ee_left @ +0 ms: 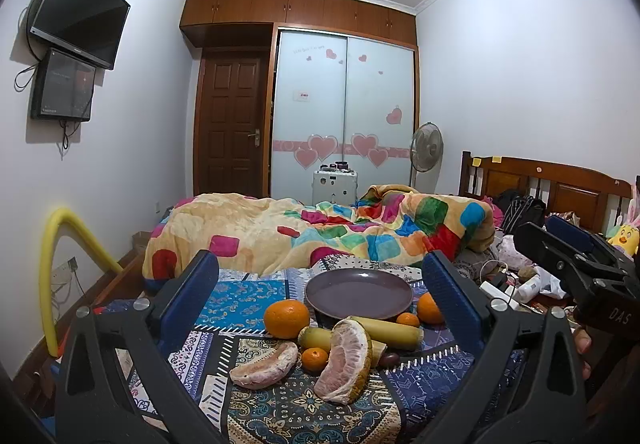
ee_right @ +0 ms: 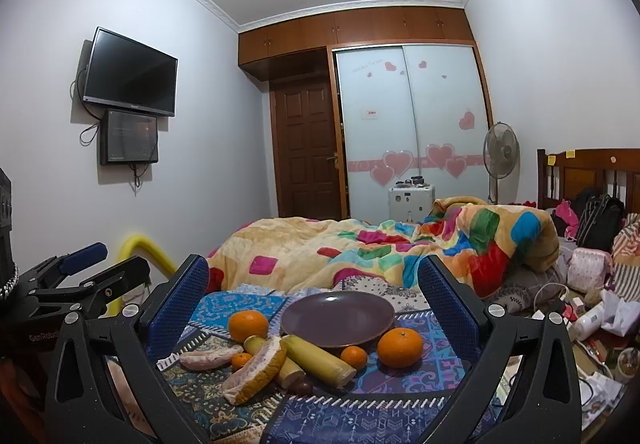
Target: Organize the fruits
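Note:
An empty purple plate (ee_left: pixel 359 293) (ee_right: pixel 338 318) sits on a patterned cloth on the bed. In front of it lie two large oranges (ee_left: pixel 286 318) (ee_left: pixel 429 309), two small tangerines (ee_left: pixel 315 359) (ee_left: pixel 408 319), two pomelo pieces (ee_left: pixel 347 360) (ee_left: pixel 265 365), two yellow sugarcane-like sticks (ee_left: pixel 386 332) and a small dark fruit (ee_left: pixel 389 359). My left gripper (ee_left: pixel 320 284) is open and empty, held above and before the fruit. My right gripper (ee_right: pixel 314 284) is open and empty too, to the right; the fruit pile (ee_right: pixel 276 358) lies between its fingers.
A colourful blanket (ee_left: pixel 320 232) is heaped behind the plate. Cables, bottles and bags (ee_right: pixel 592 308) clutter the right of the bed by the wooden headboard (ee_left: pixel 540 184). A yellow foam tube (ee_left: pixel 56 264) stands at the left. A fan (ee_left: pixel 426 148) and wardrobe stand behind.

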`<move>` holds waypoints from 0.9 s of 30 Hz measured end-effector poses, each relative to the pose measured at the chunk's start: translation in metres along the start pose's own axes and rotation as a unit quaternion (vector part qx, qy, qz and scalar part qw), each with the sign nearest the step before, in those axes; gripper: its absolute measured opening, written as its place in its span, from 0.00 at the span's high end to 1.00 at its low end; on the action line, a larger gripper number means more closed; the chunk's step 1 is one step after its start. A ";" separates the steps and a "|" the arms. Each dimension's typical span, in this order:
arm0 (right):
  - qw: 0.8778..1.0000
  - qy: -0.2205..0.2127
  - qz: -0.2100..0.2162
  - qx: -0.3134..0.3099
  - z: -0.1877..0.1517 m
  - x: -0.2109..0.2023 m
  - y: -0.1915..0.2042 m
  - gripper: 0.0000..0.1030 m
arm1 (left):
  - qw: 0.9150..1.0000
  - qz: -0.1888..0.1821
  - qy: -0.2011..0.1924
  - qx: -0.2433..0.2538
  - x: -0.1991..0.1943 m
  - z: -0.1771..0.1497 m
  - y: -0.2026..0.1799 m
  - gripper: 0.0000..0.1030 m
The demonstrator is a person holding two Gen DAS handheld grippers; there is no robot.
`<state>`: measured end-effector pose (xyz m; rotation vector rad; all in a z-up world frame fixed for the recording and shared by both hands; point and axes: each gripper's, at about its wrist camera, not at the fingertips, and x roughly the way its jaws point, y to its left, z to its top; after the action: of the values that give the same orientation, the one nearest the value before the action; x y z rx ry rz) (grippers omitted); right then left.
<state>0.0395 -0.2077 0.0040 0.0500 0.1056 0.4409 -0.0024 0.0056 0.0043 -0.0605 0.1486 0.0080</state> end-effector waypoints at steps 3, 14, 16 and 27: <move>1.000 -0.001 -0.002 -0.003 -0.001 0.000 0.002 0.00 | 1.000 0.000 0.000 0.000 0.000 0.000 0.000 0.00; 1.000 -0.002 -0.001 -0.003 -0.002 0.000 0.002 0.00 | 1.000 0.000 0.003 0.000 0.001 -0.001 -0.001 0.00; 1.000 -0.002 0.000 -0.003 -0.002 0.000 0.003 0.00 | 1.000 0.000 0.004 -0.001 0.001 -0.001 0.000 0.00; 1.000 -0.002 0.005 -0.004 -0.002 0.000 0.004 0.00 | 1.000 0.001 0.004 0.000 0.001 -0.003 0.000 0.00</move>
<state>0.0378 -0.2038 0.0019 0.0428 0.1005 0.4502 -0.0014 0.0049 0.0012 -0.0608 0.1558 0.0091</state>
